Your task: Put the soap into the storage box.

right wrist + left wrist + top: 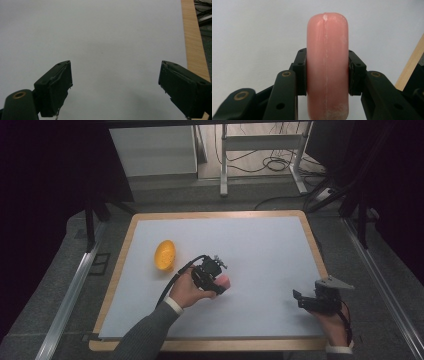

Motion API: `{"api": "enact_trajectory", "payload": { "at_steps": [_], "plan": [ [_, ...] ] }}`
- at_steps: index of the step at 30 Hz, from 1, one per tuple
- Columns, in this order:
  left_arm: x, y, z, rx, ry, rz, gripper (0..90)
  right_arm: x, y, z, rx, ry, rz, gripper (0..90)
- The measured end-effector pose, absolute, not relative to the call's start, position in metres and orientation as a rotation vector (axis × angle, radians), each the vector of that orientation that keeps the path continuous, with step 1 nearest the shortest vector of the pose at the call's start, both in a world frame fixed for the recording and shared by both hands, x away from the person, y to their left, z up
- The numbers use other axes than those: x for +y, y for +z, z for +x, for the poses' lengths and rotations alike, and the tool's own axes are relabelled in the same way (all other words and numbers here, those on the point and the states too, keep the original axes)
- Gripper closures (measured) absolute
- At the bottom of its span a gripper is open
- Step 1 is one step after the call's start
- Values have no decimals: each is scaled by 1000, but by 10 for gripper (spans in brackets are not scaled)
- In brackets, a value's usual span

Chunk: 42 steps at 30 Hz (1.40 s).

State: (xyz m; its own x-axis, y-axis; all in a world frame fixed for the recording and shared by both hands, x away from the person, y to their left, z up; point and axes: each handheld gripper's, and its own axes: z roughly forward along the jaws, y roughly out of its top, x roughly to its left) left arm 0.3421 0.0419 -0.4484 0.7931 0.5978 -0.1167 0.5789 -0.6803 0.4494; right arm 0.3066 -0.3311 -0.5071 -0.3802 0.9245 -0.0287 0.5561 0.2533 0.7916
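We have the smooth, pink, rounded sausage-shaped object (327, 67) clamped between the fingers (300, 72) of our left gripper (216, 279), which press on its two sides so that it stands up between them, its rounded end clear above the fingers. In the high view it sits in that gripper near the middle of the white-topped desk (260, 250) with its pale wooden rim, whether lifted off the surface or touching it we cannot tell. The bumpy orange oval fruit-like piece (165, 255) lies to the left, apart and untouched. Our right gripper (306, 298) rests near the desk's right edge, its fingers (53, 87) spread wide with nothing between them. By our reckoning the pick-up is done; carrying and setting down remain.
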Motion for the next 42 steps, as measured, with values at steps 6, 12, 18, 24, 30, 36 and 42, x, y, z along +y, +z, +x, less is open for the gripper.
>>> {"api": "enact_trajectory", "payload": {
  "at_steps": [6, 12, 18, 24, 30, 36, 42],
  "plan": [
    [49, -445, 341, 883, 64, 2498, 603, -331, -507, 306, 2033, 975, 1344, 113],
    [59, -444, 345, 916, 69, 2474, 603, -332, -509, 307, 2039, 970, 1347, 113],
    [73, -437, 348, 930, 91, 2449, 603, -332, -507, 306, 2028, 975, 1346, 114],
    [87, -435, 349, 956, 110, 2445, 603, -332, -507, 306, 2027, 972, 1345, 113],
    [97, -435, 351, 981, 116, 2438, 603, -332, -507, 306, 2027, 973, 1344, 113],
    [106, -436, 353, 1003, 127, 2431, 603, -332, -507, 306, 2030, 971, 1344, 113],
    [111, -436, 355, 1015, 129, 2423, 603, -331, -507, 307, 2036, 963, 1338, 113]
  ]
}}
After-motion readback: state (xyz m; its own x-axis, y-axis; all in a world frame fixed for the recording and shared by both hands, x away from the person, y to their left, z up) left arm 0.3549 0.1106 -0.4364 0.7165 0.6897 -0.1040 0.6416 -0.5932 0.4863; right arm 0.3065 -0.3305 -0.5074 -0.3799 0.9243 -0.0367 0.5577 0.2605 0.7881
